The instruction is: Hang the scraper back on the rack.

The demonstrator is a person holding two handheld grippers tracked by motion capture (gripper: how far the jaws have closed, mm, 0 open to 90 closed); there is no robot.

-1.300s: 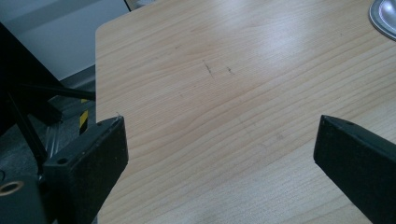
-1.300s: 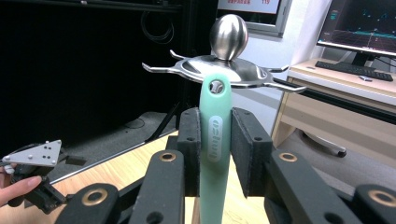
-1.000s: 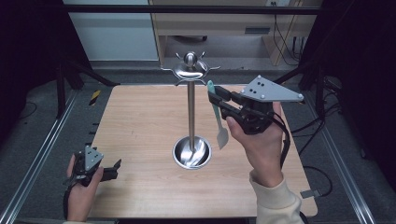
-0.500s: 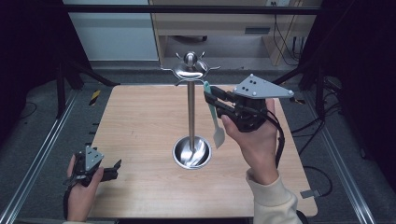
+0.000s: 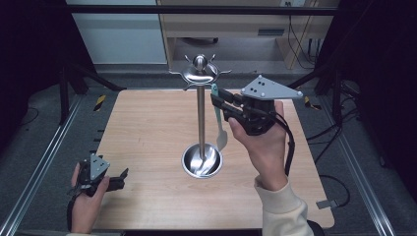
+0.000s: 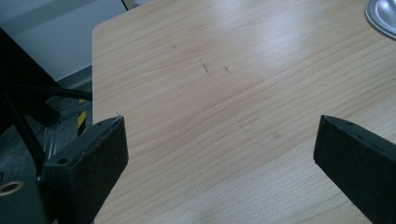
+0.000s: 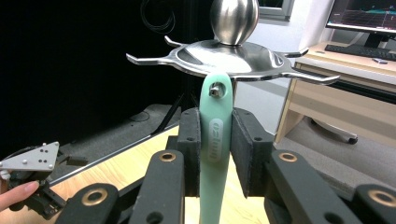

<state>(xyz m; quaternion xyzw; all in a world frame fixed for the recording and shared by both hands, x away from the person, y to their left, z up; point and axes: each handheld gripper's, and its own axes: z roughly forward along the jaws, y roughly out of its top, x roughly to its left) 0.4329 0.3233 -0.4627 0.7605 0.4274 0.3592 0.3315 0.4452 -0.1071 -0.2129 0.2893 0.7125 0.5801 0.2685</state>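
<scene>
One mint-green spoon [image 7: 215, 149] hangs upright just beside the pole of the one steel rack [image 5: 200, 110], its handle hole at a hook under the rack's top disc, its bowl low above the round base. The right gripper [image 5: 220, 104] has its two jaws pressed on the spoon's handle from both sides. Compared with one second ago, this gripper and the spoon have moved closer to the pole and a little higher, toward the hooks. The left gripper [image 5: 119, 178] has not moved; it rests near the front left corner of the table [image 5: 147, 128], well apart from the rack, jaws wide apart with nothing between. Bare wood lies all around the rack's base.
</scene>
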